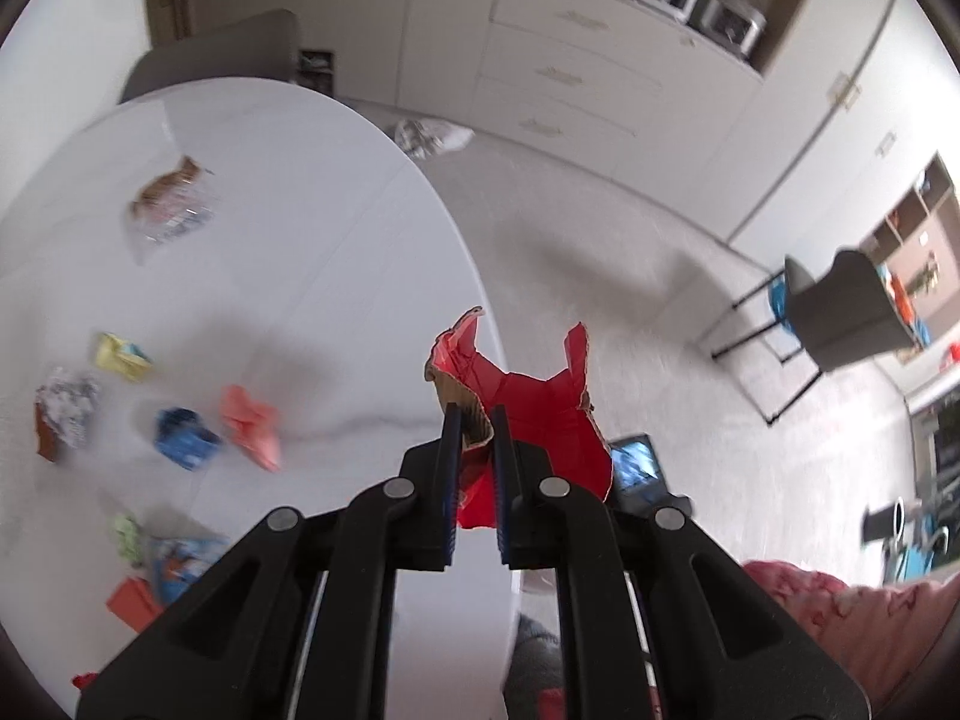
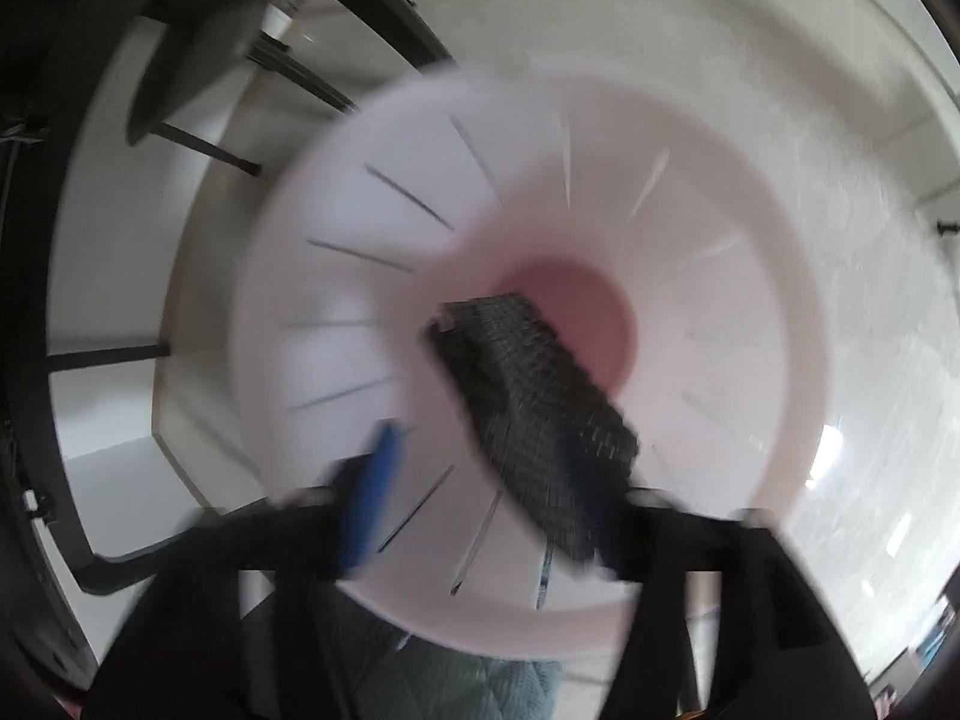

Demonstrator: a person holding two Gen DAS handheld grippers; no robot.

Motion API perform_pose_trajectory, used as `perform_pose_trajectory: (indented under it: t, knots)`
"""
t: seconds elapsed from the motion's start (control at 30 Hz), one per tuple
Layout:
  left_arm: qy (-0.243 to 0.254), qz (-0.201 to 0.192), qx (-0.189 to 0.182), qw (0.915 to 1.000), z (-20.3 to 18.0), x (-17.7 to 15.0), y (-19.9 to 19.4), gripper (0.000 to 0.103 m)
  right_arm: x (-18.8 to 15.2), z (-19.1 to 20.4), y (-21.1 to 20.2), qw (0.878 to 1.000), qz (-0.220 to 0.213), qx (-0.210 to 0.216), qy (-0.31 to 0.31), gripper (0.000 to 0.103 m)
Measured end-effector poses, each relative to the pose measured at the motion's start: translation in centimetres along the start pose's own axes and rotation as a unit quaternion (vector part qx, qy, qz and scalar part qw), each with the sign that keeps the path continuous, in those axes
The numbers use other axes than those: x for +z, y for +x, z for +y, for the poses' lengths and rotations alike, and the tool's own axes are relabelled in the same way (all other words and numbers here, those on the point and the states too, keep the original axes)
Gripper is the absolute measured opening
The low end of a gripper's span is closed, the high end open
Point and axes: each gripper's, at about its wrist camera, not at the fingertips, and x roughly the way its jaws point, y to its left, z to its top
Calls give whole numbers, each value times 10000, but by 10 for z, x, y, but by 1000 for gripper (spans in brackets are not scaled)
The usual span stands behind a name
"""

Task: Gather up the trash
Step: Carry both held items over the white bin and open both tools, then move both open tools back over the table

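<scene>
My left gripper (image 1: 477,420) is shut on a torn red cardboard scrap (image 1: 528,414) and holds it in the air past the right edge of the white round table (image 1: 336,228). Several pieces of trash lie on the table: a clear wrapper (image 1: 171,204), a yellow piece (image 1: 123,357), a crumpled foil ball (image 1: 66,408), a blue wrapper (image 1: 186,438) and a pink wrapper (image 1: 252,426). My right gripper (image 2: 498,468) is open above a white slotted bin (image 2: 600,228). A dark mesh piece (image 2: 528,414) lies against its right finger, over the bin's mouth. This view is blurred.
More wrappers (image 1: 162,564) lie at the table's near left edge. A grey chair (image 1: 840,312) stands on the floor to the right, a crumpled bag (image 1: 432,135) lies by the cabinets, and a laptop (image 1: 639,468) sits below the scrap. Dark chair legs (image 2: 180,144) are left of the bin.
</scene>
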Motion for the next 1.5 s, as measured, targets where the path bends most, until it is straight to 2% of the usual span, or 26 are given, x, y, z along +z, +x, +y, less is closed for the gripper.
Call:
perform_pose_trajectory:
  t: [0.13, 0.27, 0.37, 0.43, 0.57, 0.73, 0.9, 0.97, 1.0, 1.03, 1.1, 1.2, 1.3, 1.37, 1.43, 1.5]
  knots:
    - [152, 287, -11, 9995, -28, -8, 24, 10, -2, -3, -4, 9991, 74, 421, 64, 78]
    - [347, 522, -13, 9980, -55, -14, 46, 10, -6, -12, -57, 9981, -269, 551, 102, 81]
    - [474, 754, -46, 9960, -76, -20, 66, 10, -22, -32, -106, 9961, -729, 431, 231, 89]
    - [557, 927, -53, 9941, -88, -25, 84, 10, -34, -47, -138, 9936, -1035, 306, 346, 90]
    - [682, 1389, 106, 9879, -107, -44, 144, 10, -53, -80, -173, 9888, -1320, 174, 671, 90]
    - [524, 2022, 434, 9770, -117, -71, 234, 10, -64, -115, -183, 9820, -1465, 194, 1175, 90]
    - [482, 2424, 502, 9677, -120, -88, 279, 10, -71, -130, -180, 9815, -1420, 142, 1280, 90]
    - [474, 2534, 576, 9645, -120, -92, 286, 19, -74, -131, -179, 9822, -1379, 139, 1271, 90]
    - [440, 2555, 613, 9638, -121, -94, 286, 37, -74, -132, -180, 9826, -1365, 133, 1252, 90]
    - [405, 2526, 640, 9646, -114, -96, 284, 50, -74, -131, -181, 9829, -1363, 127, 1231, 90]
    - [395, 2419, 720, 9668, -111, -96, 275, 55, -75, -131, -188, 9831, -1384, 152, 1189, 90]
    - [427, 2390, 762, 9671, -111, -92, 257, 56, -73, -122, -201, 9826, -1467, 194, 1127, 90]
    - [327, 2039, 635, 9764, -111, -78, 214, 56, -68, -106, -227, 9821, -1627, 192, 929, 90]
    - [260, 1710, 494, 9837, -114, -65, 174, 64, -63, -86, -256, 9806, -1853, 143, 620, 90]
    - [164, 1268, 365, 9911, -113, -51, 120, 83, -59, -63, -286, 9779, -2064, 143, 284, 90]
    - [114, 879, 317, 9956, -109, -39, 74, 91, -56, -41, -312, 9734, -2284, 201, -19, 95]
